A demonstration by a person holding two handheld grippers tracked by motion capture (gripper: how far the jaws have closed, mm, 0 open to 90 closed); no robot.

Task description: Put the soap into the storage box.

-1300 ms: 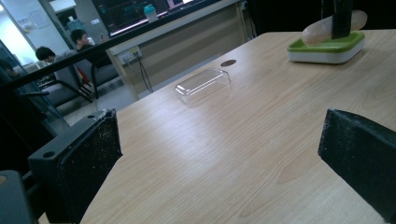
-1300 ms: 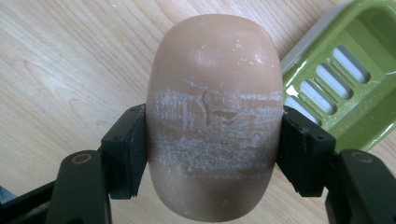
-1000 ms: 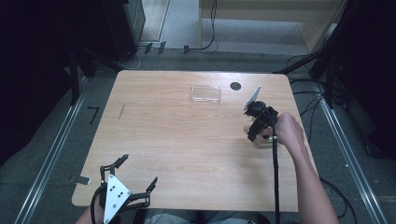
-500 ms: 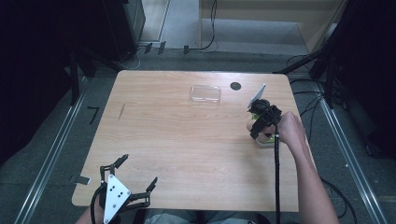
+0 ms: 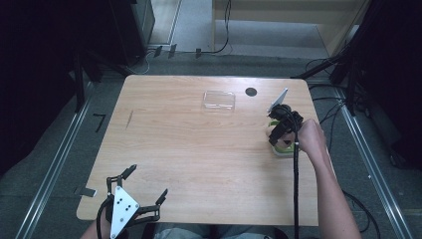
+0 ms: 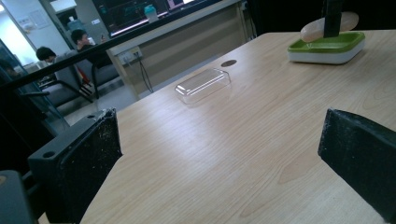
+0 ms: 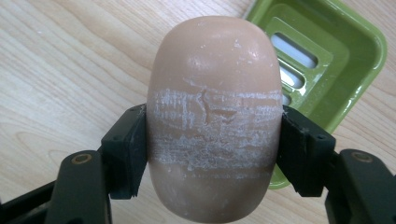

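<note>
A tan oval bar of soap (image 7: 215, 121) is clamped between the two black jaws of my right gripper (image 7: 212, 140), which is shut on it. White scrape marks band its middle. Under it lies a green soap dish (image 7: 327, 60) with slotted holes. In the high view the right gripper (image 5: 279, 130) hovers over the green dish (image 5: 283, 148) at the table's right side. The left gripper view has the soap (image 6: 327, 25) low over the dish (image 6: 327, 46). My left gripper (image 5: 134, 191) stands open at the near left corner, nothing between its jaws.
A clear plastic lid (image 5: 219, 99) lies near the table's far edge, with a round dark hole (image 5: 251, 91) in the tabletop beside it. The clear lid (image 6: 203, 85) lies flat in the left gripper view. Cables run along the floor behind the table.
My right gripper has carried the soap a little toward the person and down over the green dish. The left gripper has stayed where it was.
</note>
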